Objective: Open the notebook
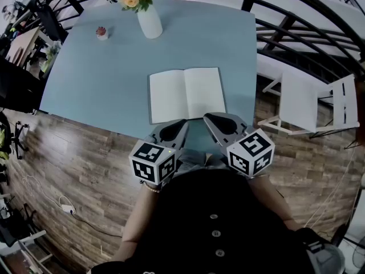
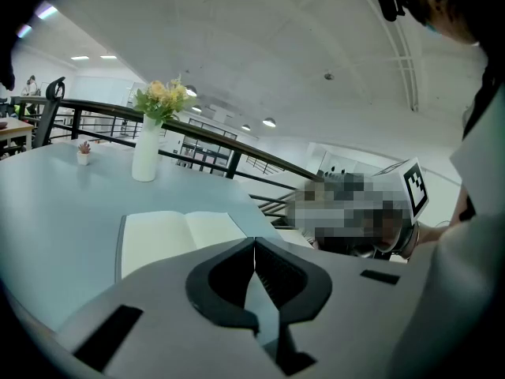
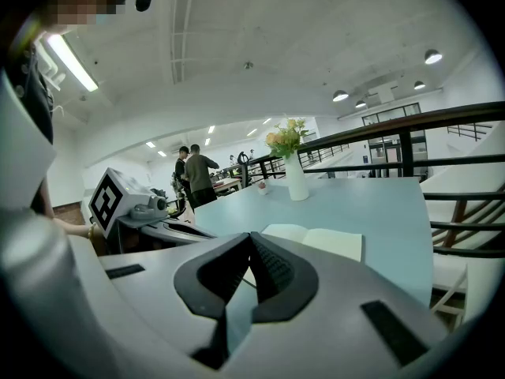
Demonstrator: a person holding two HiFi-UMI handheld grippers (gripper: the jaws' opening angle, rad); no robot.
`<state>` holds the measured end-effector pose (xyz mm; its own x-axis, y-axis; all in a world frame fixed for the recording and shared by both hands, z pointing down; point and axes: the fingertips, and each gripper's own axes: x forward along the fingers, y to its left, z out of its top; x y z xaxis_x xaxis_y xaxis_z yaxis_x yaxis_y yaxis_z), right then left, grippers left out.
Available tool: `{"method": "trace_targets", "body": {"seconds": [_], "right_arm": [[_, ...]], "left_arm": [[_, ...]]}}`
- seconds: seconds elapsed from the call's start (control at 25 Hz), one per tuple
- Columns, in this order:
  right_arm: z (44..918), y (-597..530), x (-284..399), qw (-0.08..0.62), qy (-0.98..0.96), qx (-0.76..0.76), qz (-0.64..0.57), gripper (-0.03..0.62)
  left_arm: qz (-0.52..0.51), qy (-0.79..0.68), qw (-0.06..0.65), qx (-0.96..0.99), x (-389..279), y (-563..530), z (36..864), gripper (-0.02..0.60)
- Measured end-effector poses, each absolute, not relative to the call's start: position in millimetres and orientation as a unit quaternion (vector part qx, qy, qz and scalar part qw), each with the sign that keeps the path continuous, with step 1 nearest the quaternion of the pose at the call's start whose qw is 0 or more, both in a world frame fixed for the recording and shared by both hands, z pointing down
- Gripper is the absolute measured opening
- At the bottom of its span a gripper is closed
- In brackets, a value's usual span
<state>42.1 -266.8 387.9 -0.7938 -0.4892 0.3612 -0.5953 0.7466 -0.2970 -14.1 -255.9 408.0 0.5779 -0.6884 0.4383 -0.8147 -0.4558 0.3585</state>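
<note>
The open notebook [image 1: 186,93] looks light and floppy, best pinched at a page edge; left hand-held gripper [image 1: 182,123] and right hand-held gripper [image 1: 207,118] have jaws together, empty.

The notebook [image 1: 186,94] lies open on the table [image 1: 97,84], nearer its front edge and right side. Behind it, by the far edge, stands a vase [image 1: 150,23], with a small pot [image 1: 101,33] to its left. The left gripper [image 1: 182,121] and right gripper [image 1: 207,117] sit side by side just before the notebook (tips near each other). A chair [image 1: 308,101] stands right of the table.
</note>
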Motion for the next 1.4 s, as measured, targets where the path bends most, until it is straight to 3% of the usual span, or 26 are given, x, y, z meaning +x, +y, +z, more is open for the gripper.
{"method": "trace_targets", "body": {"seconds": [1.4], "right_arm": [[393, -257, 32, 0.140, -0.927, 0.274, 0.216, 0.002]], "left_arm": [[0.110, -0.450, 0.285, 0.839, -21, -248, 412, 0.020]]}}
